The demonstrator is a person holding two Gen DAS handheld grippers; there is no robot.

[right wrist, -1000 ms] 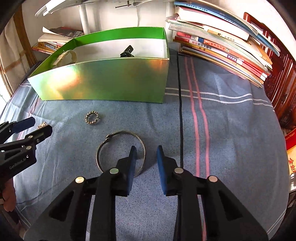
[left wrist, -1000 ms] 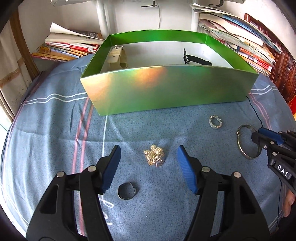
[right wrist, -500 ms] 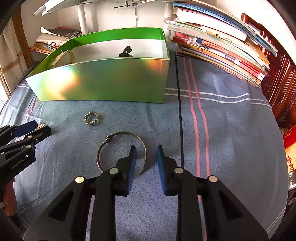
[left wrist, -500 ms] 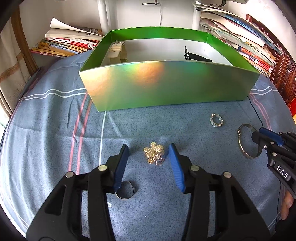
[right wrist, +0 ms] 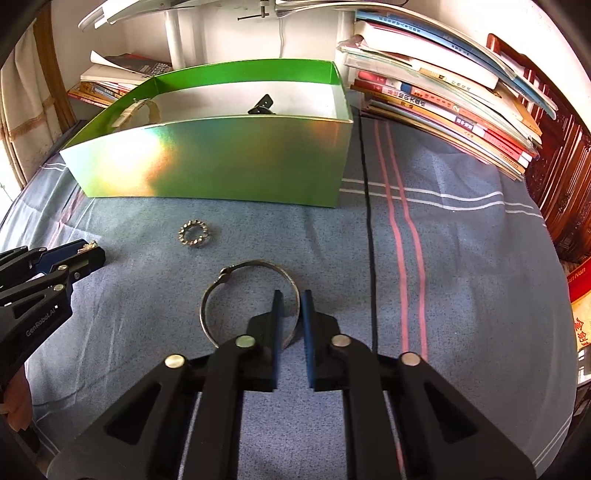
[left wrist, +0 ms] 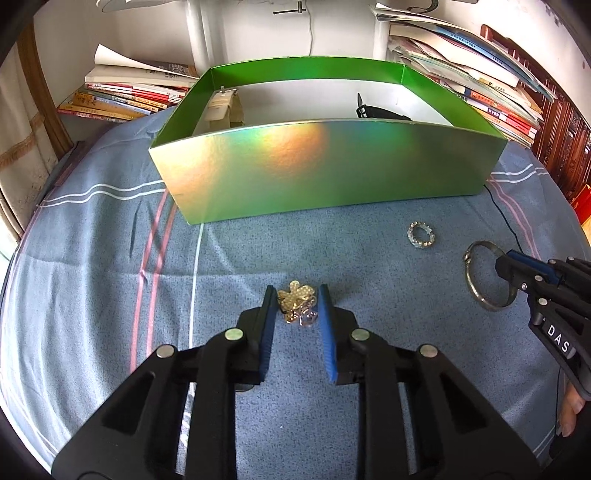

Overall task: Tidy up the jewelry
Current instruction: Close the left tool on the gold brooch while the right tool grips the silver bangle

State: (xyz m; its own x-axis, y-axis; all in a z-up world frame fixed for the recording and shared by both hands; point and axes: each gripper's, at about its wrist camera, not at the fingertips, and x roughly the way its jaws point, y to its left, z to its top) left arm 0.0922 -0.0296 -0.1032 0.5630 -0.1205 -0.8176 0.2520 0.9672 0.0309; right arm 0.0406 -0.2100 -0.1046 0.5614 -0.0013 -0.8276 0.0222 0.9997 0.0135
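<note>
My left gripper (left wrist: pixel 297 295) has its blue pads closed against both sides of a gold bead cluster (left wrist: pixel 296 300) that lies on the blue cloth. My right gripper (right wrist: pixel 291 298) straddles the right rim of a large silver bangle (right wrist: pixel 236 280), its jaws nearly shut around the rim with a small gap showing. The bangle also shows in the left wrist view (left wrist: pixel 480 280). A small crystal ring (right wrist: pixel 194 233) lies between the two grippers. The green box (left wrist: pixel 332 166) stands behind, holding a cream watch (left wrist: pixel 225 107) and a black clip (left wrist: pixel 373 110).
Stacks of books (right wrist: pixel 443 96) lie at the back right and more books (left wrist: pixel 129 96) at the back left. A thin black cable (right wrist: pixel 367 229) runs across the striped cloth. White stand posts (left wrist: pixel 195 33) rise behind the box.
My left gripper moved forward and closed from wide open onto the gold bead cluster, covering the plain ring. My right gripper narrowed further around the bangle's rim.
</note>
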